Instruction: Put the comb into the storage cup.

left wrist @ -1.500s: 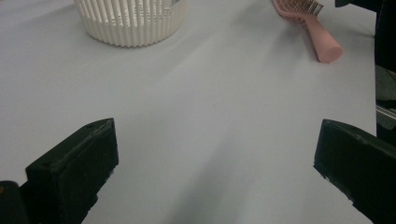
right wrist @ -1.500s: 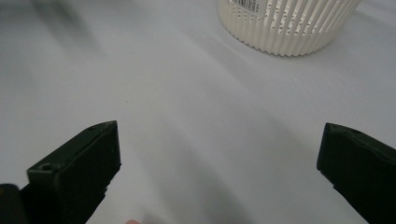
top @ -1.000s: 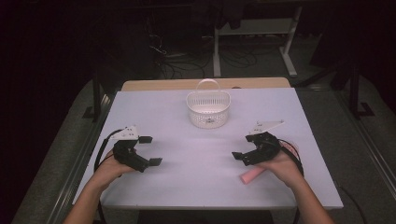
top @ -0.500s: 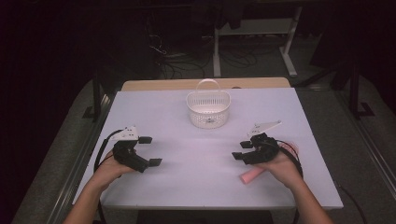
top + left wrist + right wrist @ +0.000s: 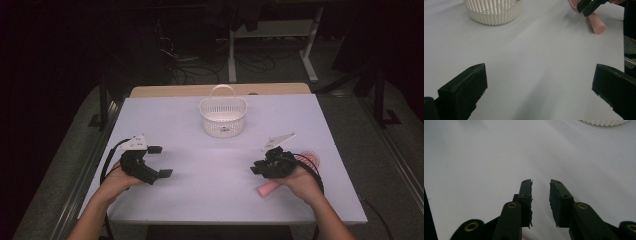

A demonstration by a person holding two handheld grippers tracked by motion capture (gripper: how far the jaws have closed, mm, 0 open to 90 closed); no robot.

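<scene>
Both tongs sit low over the table (image 5: 215, 200) with nothing in them: the right gripper (image 5: 259, 169) has just been closing its jaws to a narrow gap, and the right gripper view shows bare tabletop between its pads (image 5: 526, 195), while the left gripper (image 5: 161, 161) stands wide open over bare surface. What they seem to be after is the pink stick (image 5: 267, 188), which lies flat just under and beside the right hand (image 5: 300, 182), behind that gripper's tips rather than between them; the left gripper view shows its blunt end (image 5: 597, 25) beside the other gripper's jaws. To pick it up well, I judge the right hand should open again, draw back, and come down across the stick's middle. A pink disc-like thing (image 5: 309, 161) lies close by, so the approach should avoid nudging it; the white basket (image 5: 223, 117) stands well apart at the far middle, a likely drop point
</scene>
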